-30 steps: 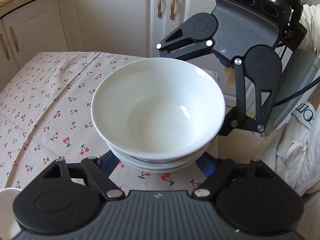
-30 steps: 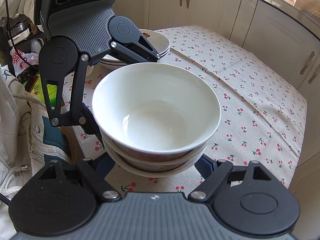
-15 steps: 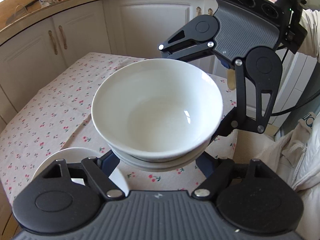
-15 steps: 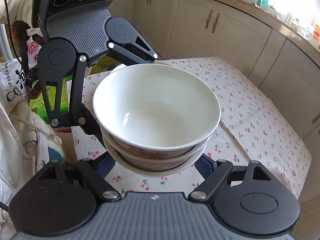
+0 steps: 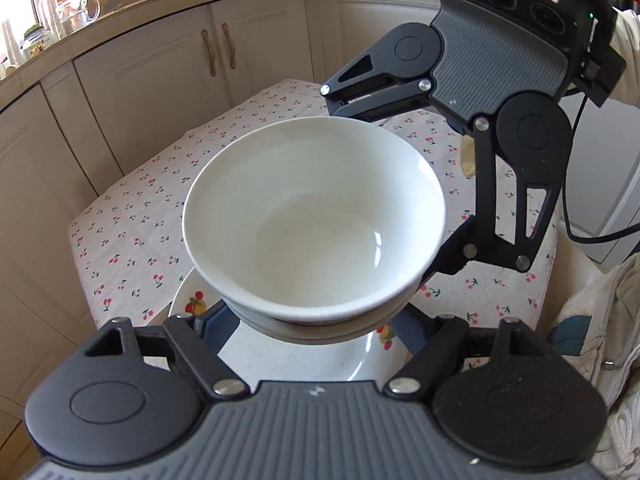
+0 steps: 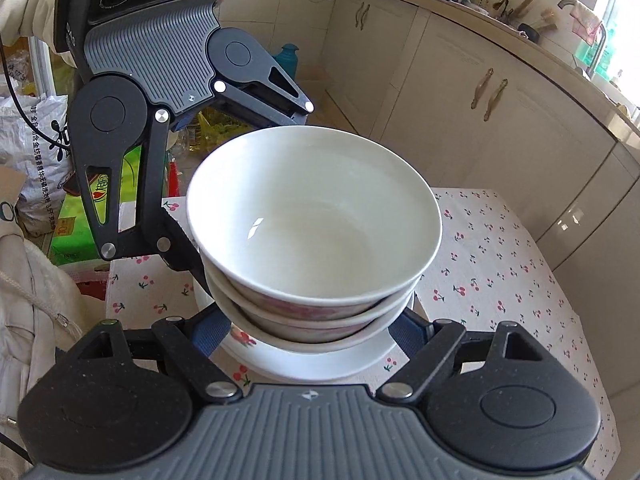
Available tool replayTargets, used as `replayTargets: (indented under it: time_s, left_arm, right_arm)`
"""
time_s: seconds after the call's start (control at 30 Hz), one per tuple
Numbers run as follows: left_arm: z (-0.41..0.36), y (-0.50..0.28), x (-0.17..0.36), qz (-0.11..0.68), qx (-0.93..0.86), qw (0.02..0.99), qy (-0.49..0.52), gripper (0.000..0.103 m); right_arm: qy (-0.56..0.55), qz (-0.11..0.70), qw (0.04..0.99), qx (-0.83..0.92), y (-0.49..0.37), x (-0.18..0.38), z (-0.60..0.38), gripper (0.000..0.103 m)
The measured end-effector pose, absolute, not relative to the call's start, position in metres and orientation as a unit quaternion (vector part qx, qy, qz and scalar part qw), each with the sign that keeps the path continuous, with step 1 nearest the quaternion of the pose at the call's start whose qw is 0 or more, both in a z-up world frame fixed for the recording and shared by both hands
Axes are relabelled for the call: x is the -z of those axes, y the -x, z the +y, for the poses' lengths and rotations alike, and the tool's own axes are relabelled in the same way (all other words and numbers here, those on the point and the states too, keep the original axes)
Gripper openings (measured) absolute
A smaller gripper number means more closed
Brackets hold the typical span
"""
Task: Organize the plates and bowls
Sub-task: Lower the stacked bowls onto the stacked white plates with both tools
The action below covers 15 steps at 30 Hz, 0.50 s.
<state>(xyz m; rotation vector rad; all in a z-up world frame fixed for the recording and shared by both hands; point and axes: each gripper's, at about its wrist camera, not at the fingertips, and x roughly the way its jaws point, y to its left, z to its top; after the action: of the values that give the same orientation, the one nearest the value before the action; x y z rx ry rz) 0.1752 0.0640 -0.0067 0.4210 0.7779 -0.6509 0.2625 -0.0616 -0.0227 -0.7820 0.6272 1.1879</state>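
A stack of nested white bowls, the middle one with a pink pattern, hangs in the air between both grippers. My left gripper clasps its lower part from the near side, blue pads against both flanks. The right gripper clasps it from the opposite side, and each shows in the other's view: the right gripper and the left gripper. Directly under the stack lies a white plate with fruit prints on the table.
The small table wears a cherry-print cloth. Cream kitchen cabinets surround it closely. Bags and a green box sit on the floor beside the table. A person's white garment is at the edge.
Both grippers have carried the bowl stack across the table while turning. The fruit-print plate has come into view and now lies beneath the stack. The grip looks the same.
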Motion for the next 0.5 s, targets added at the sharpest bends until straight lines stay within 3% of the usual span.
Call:
replayTargets:
  time_s: [0.5]
  left_arm:
    - [0.083,-0.188,0.024,0.400,0.294,0.848,-0.186,0.082]
  right_arm:
    - [0.344,0.308,0.697,-0.549,-0.287,0.048,-0.038,0.088]
